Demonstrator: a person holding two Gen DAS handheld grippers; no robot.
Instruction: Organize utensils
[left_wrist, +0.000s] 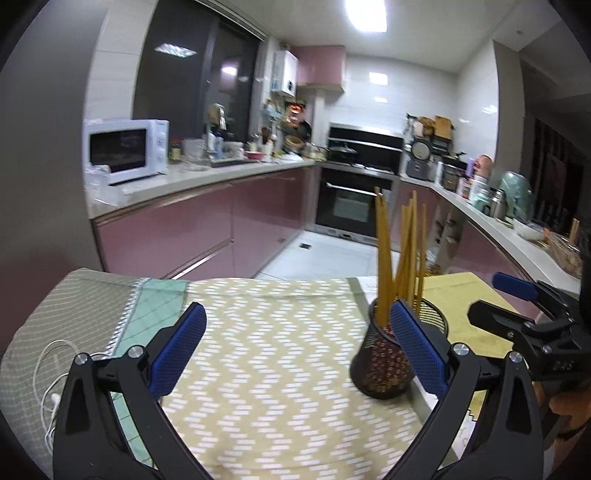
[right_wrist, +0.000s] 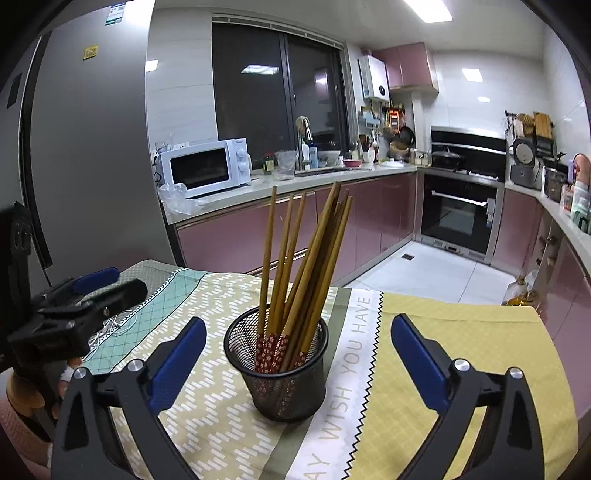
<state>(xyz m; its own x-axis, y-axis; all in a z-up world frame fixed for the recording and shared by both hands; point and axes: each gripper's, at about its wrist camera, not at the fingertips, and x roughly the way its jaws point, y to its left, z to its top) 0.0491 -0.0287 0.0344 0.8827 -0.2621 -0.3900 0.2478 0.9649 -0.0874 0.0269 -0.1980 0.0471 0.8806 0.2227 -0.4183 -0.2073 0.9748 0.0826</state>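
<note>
The black wire-mesh cup (right_wrist: 277, 369) stands upright on the worktop (right_wrist: 461, 369), and a bundle of long wooden chopsticks (right_wrist: 306, 266) with red flowered ends leans fanned out inside it, red ends down at the bottom of the cup. The worktop is covered by a patchwork cloth: a beige zigzag panel (left_wrist: 277, 350), a pale strip with grey lettering (right_wrist: 351, 369), a yellow panel and a teal panel further off.

The right gripper (right_wrist: 298, 354) hangs over the cloth with its jaws spread wide and nothing pinched; the mesh cup sits between them, nearer the left blue pad (right_wrist: 177, 358) than the right one, and no pad touches it. The chopsticks rise above the jaws.

The left gripper (left_wrist: 298, 343) also has its jaws fully released and empty. From its own camera the cup stands just beyond the right-hand blue pad (left_wrist: 417, 350), which partly hides the cup's side; I cannot tell whether pad and cup touch. Between these jaws lies only the zigzag cloth. A white cable (left_wrist: 51, 376) lies coiled on the cloth outside the left jaw.

Each gripper shows at the edge of the other's view, held to the side of the cup.

Behind the worktop are pink kitchen cabinets (right_wrist: 258, 229), a white microwave oven (right_wrist: 207, 171) and a black built-in oven (right_wrist: 458, 210).
</note>
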